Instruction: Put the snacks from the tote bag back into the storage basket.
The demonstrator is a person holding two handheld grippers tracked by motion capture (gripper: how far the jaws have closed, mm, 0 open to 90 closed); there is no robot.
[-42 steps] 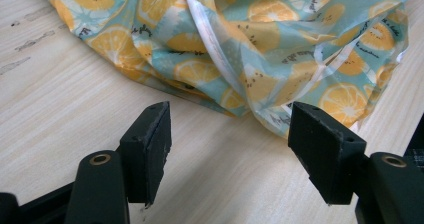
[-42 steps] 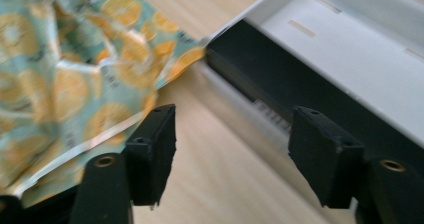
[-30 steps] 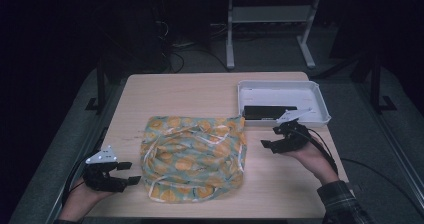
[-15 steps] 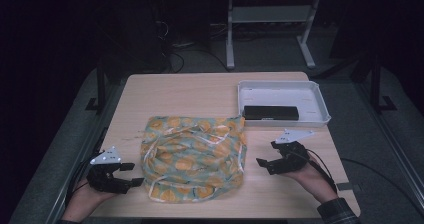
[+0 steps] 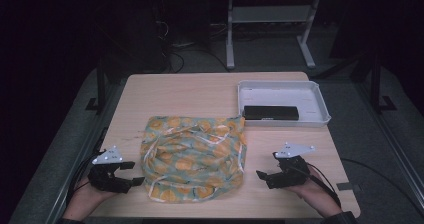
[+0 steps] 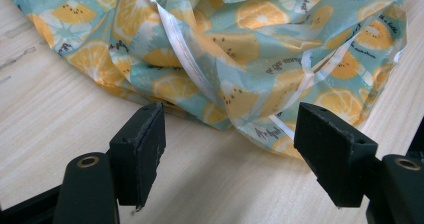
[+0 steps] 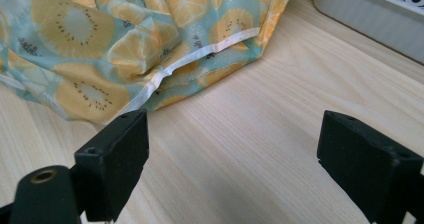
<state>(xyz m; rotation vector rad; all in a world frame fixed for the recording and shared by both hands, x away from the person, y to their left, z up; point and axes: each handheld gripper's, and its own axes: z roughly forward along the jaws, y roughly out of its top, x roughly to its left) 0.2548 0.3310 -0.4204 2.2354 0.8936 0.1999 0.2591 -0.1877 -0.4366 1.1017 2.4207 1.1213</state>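
A crumpled cloth (image 5: 194,157) printed with orange and kiwi slices on pale blue-green is spread on the wooden worktop (image 5: 200,94), lying in loose folds with a white hem winding across it. In the left gripper view the cloth (image 6: 235,49) is seen with its near edge reaching the gap between the two black jaws, but no pad is pressed on it. The left gripper (image 5: 131,173) is held just beside the cloth's left near corner, low over the worktop, its jaws set wide apart with nothing between them.

The right gripper (image 5: 266,176) is held to the right of the cloth, near but clear of it, by a hand (image 5: 315,189) entering from the near edge. Its jaws have just been opening and are spread wide over bare wood; nothing is gripped. In the right gripper view the cloth (image 7: 125,39) is seen ahead of the left jaw, apart from it.

Beyond the cloth's right far corner a white tray (image 5: 315,91) is set on the worktop, and a flat black box (image 5: 270,112) is laid inside it along its near wall.
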